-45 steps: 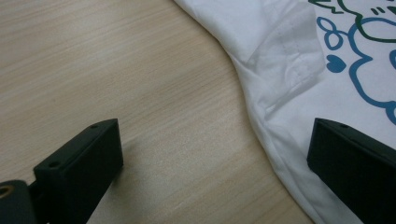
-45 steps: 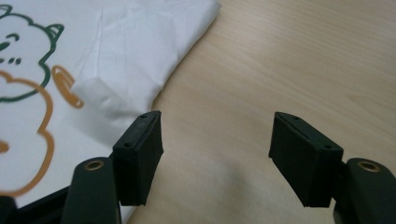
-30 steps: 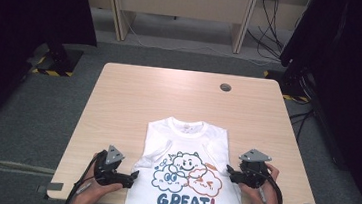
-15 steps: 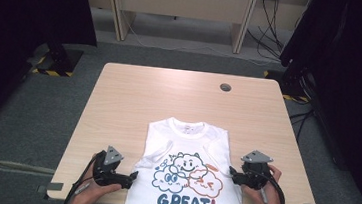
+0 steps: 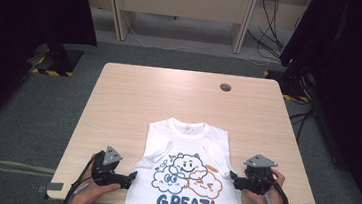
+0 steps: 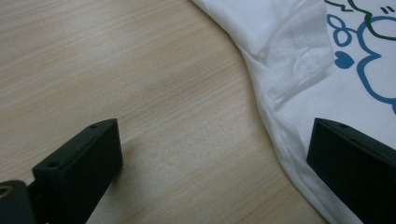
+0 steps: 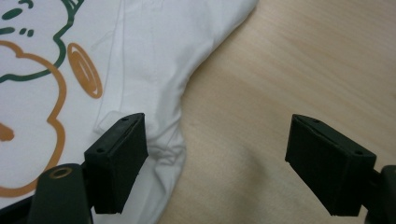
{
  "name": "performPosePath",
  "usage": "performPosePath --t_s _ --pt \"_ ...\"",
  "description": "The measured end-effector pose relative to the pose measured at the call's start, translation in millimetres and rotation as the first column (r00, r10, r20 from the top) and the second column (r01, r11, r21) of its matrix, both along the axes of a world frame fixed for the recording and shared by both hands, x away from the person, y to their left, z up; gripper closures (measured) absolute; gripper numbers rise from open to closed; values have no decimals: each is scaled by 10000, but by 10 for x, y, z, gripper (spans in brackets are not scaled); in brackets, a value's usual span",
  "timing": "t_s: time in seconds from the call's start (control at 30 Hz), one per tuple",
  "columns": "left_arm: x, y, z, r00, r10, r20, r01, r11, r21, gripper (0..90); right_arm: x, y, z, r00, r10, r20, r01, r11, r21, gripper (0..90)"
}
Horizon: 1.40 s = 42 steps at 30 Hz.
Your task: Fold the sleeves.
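White T-shirt (image 5: 189, 175) lies flat, sleeves folded in, print up, at the near middle of the table (image 5: 134, 97), hem at the near edge; left gripper (image 5: 129, 179) lies low and level at the shirt's left edge, held by the left hand (image 5: 91, 186) from below, pointing inward; jaws wide apart, one over bare wood, the other over the cloth edge, nothing pinched; right gripper (image 5: 232, 176) mirrors it at the right edge, right hand (image 5: 268, 188) behind it; jaws have just been opening, one seemingly resting on the fabric, the other over wood, no grip.
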<state>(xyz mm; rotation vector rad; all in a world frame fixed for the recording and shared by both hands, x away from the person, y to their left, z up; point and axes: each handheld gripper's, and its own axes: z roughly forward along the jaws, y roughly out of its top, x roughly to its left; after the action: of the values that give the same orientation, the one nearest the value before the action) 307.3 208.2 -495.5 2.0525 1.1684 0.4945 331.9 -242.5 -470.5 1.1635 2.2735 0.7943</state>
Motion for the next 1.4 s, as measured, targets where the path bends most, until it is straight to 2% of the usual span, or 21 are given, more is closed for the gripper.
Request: performPosePath --t_s 0.07,0.17,0.23,0.3,0.4,0.63,0.8,0.97,1.17,1.4 --pt "0 1 0 10000 -8 -2 8 10000 -1 22 -22 -18 -31 10000 -35 -31 35 10000 -19 201" --pt "-1 1 0 10000 -13 1 13 10000 -2 22 -53 -68 -54 9997 -252 -71 254 9993 279 202" --pt "-4 3 0 10000 -12 -2 12 10000 4 22 -82 -93 -34 9995 -306 14 306 9995 42 198" --pt "-5 3 0 10000 -13 -2 13 10000 7 22 -130 -126 -2 9994 -320 96 318 9992 253 197" --pt "-14 4 2 10000 -4 30 4 10000 -12 25 -200 -151 31 9992 -348 206 342 9989 312 197" --pt "-88 -15 21 9993 122 364 -120 9999 -74 48 -323 -130 -14 9999 -123 75 120 9994 320 196" --pt "-200 -70 51 9987 30 506 -23 9999 -137 47 -392 -89 -22 10000 25 57 -28 9988 486 185" --pt "-300 -154 9 9992 -293 284 290 9995 89 46 -466 -22 -45 9997 194 -172 -186 9989 435 161" --pt "-284 -163 3 9999 -109 133 107 9998 162 26 -450 -5 -68 9997 93 -212 -86 9995 298 152" --pt "-209 -165 6 9997 204 -108 -203 9997 168 1 -355 2 -72 9998 -139 -132 143 9994 307 154"
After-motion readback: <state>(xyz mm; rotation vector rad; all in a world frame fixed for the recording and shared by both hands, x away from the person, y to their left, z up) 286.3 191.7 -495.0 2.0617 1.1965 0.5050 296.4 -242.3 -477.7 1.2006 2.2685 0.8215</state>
